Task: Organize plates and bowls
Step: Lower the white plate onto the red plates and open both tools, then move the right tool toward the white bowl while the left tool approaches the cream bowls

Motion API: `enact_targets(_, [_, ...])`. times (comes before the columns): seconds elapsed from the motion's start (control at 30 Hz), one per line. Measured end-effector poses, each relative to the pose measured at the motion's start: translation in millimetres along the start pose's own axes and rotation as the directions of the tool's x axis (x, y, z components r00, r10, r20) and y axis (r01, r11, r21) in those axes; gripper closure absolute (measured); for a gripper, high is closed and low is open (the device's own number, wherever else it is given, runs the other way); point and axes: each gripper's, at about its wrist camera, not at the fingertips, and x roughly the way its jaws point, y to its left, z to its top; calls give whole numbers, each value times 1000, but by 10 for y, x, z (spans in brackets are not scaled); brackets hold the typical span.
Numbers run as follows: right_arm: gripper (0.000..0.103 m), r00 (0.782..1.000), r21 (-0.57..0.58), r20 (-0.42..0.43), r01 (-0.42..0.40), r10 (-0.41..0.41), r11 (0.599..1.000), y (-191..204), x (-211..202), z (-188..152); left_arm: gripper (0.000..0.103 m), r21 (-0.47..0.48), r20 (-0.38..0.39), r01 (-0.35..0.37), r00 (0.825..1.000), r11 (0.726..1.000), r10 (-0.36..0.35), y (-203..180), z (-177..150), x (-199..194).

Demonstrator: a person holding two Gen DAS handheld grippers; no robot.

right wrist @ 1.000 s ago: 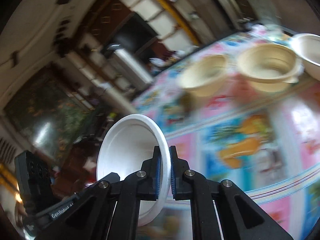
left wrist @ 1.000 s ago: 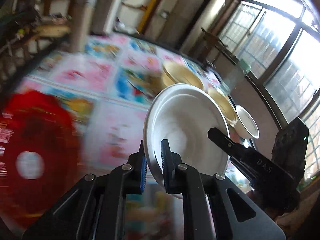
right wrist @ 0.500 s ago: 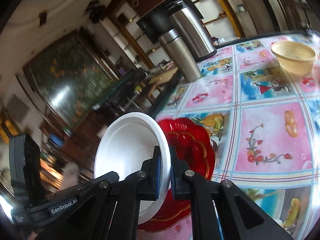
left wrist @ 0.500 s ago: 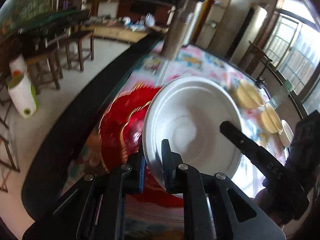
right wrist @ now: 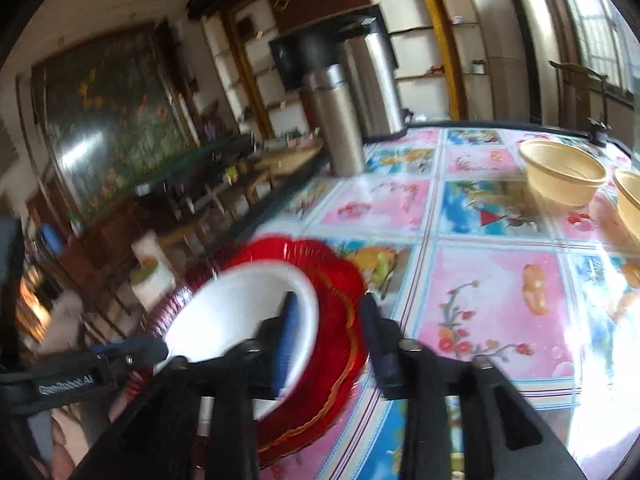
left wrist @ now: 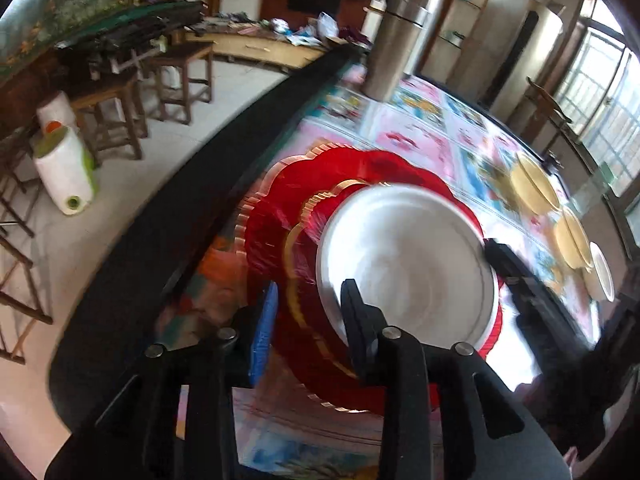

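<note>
A white plate (left wrist: 408,268) (right wrist: 236,312) rests on a stack of red scalloped plates (left wrist: 288,216) (right wrist: 340,280) at the table's near corner. My left gripper (left wrist: 308,312) is open, its jaws astride the white plate's near rim. My right gripper (right wrist: 328,328) is open too, with one finger over the white plate's rim and the other past the red stack's edge. Each gripper shows in the other's view at the plate's far side. Cream bowls (left wrist: 534,184) (right wrist: 562,176) and a white bowl (left wrist: 600,272) sit farther along the table.
Two steel thermos flasks (right wrist: 340,120) (left wrist: 400,28) stand at the table's far corner. The table's dark edge (left wrist: 200,200) runs close to the red stack. Wooden stools (left wrist: 120,112) and a white container (left wrist: 64,176) stand on the floor beyond.
Both grippers carried the white plate over to the red stack, set it down there and opened.
</note>
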Motion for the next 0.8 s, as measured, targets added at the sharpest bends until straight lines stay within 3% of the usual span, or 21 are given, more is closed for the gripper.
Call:
enact_targets(0.1, [50,996,80,82,-31,24,996,-182,-157,77,70,-14,43,-29,999,999,30,27,-14,-162])
enact_targets(0.17, [45,992,134,123,-36,19,990,-314,-249,113,60,-11,74,-23,997,1000,24,11,-21,-275])
enact_targets(0.23, [45,991,176,132,-40,17,984,-419,-294,151,37,15,99,-9,995,1000,7,-68,-22,-381])
enact_targets(0.47, [44,980,256,192,-1,-50,967,-874,-585,257,34,122,117,-165,982,979,151,-302,-84,-396])
enact_targets(0.63, [35,932,308,309,91,-190,947,-1413,-1058,327,34,129,253,-220,950,967,182,-429,-136,-695])
enact_targets(0.7, [35,914,349,327,118,-239,929,-1671,-1219,346,31,146,301,-195,943,970,144,-546,-148,-852])
enact_targets(0.73, [35,904,381,334,129,-267,915,-1835,-1316,351,25,159,315,-168,943,973,111,-628,-156,-918])
enact_targets(0.8, [35,876,450,356,144,-325,882,-2170,-1543,344,23,205,328,-92,945,974,20,-828,-204,-1029])
